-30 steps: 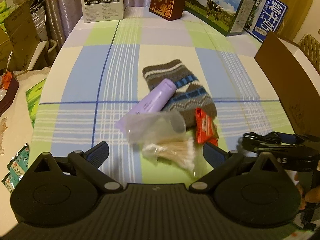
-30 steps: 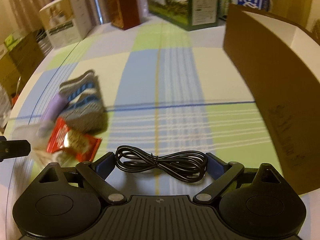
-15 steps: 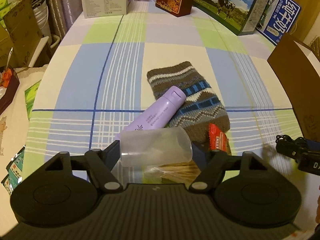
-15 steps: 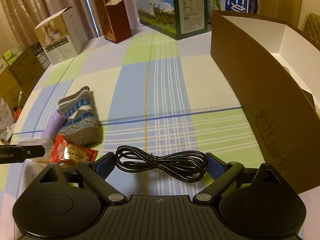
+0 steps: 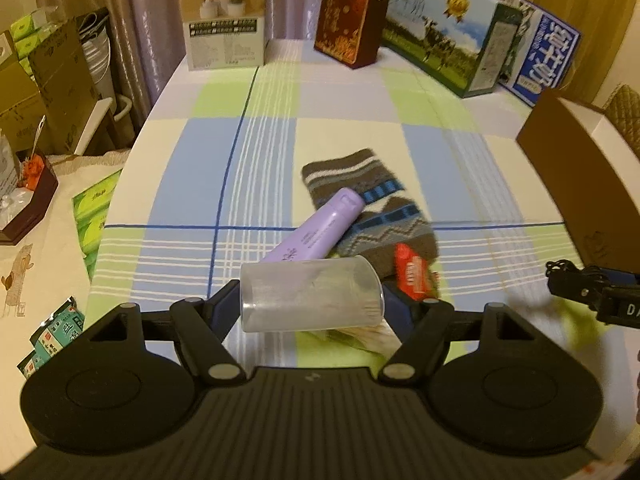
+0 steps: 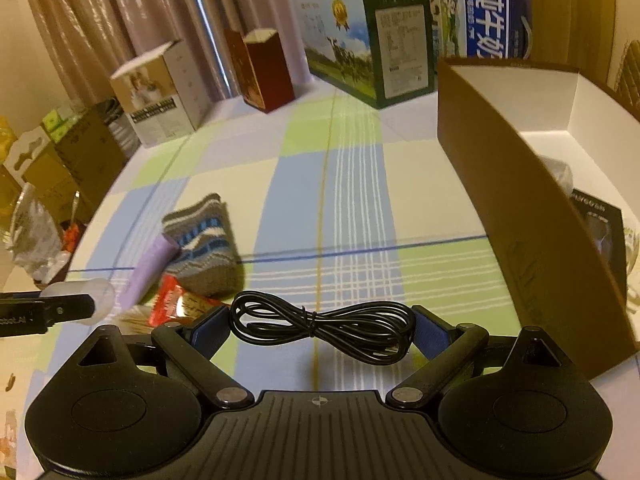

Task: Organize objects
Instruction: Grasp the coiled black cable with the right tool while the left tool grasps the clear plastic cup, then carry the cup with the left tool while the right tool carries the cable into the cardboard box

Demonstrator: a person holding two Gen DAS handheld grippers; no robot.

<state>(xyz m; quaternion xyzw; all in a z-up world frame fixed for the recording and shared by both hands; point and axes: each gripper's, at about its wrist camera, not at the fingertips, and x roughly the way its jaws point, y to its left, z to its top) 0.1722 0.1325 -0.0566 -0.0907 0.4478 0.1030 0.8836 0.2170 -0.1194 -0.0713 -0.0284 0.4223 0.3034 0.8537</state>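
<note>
We see the left hand-held gripper (image 5: 311, 307) clamping a clear frosted plastic cylinder (image 5: 311, 298) sideways, and the right hand-held gripper (image 6: 322, 326) pinching a bundled black cable (image 6: 322, 325) above the checked worktop (image 6: 352, 208).

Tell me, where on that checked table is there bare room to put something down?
The wide stretch between the sock and the brown box is bare, as is the far part before the cartons. It is crowded around the sock: purple tube, red packet.

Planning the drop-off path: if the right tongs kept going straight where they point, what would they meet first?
Probably bare tablecloth; the right tongs, gripping the cable, aim between sock and brown box.
</note>
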